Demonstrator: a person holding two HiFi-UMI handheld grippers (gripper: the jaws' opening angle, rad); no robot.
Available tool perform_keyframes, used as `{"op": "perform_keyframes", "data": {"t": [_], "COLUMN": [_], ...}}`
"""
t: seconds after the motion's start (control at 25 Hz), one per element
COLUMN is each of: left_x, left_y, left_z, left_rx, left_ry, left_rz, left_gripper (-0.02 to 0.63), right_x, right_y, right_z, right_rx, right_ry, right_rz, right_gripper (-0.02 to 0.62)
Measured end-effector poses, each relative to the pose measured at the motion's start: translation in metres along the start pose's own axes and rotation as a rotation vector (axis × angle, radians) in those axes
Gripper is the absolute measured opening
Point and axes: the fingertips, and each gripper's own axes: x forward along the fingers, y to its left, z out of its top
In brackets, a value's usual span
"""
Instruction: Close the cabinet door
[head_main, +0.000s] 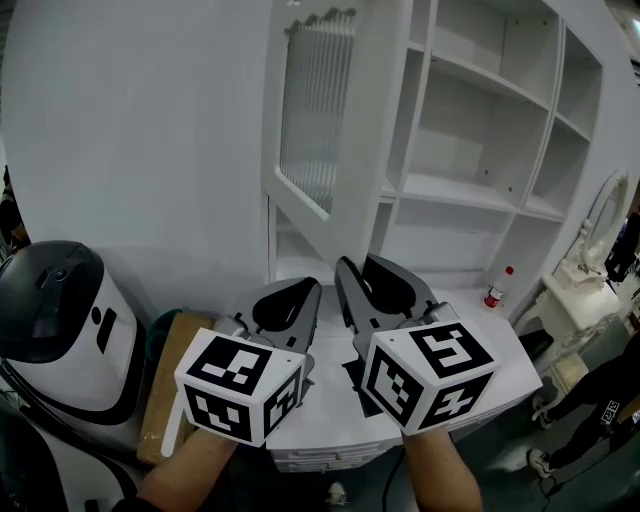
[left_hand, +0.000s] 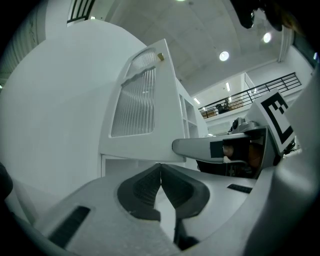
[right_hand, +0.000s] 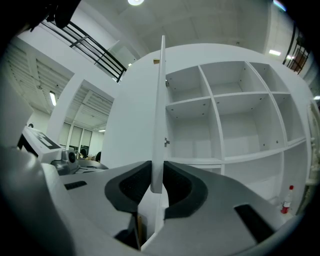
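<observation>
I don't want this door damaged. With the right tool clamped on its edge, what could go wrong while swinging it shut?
1. The right tool pinches only the lower corner of the cabinet door, on its thin edge, so it may slip off mid-swing.
2. One jaw sits on the door's inner face. It could get trapped against the shelves unless it lets go before the door meets them.
3. The door carries a ribbed panel, which a hard slam might jar.

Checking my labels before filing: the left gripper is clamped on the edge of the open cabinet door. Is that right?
No: the right gripper is clamped on the edge of the open cabinet door, as the right gripper view shows; the left gripper is shut, empty.
</observation>
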Motion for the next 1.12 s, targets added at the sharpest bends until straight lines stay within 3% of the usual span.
{"op": "perform_keyframes", "data": {"t": [1.12], "left_x": [0.106], "left_y": [-0.028], "left_z": [0.004], "left_rx": [0.042], "left_ry": [0.001], "left_rz": [-0.024], "left_gripper": [0.012], "right_x": [0.02], "right_y": [-0.111], "right_z": [-0.007], "right_rx": [0.042], "right_ry": [0.014], "right_rz": [0.068], "right_gripper": [0.101]}}
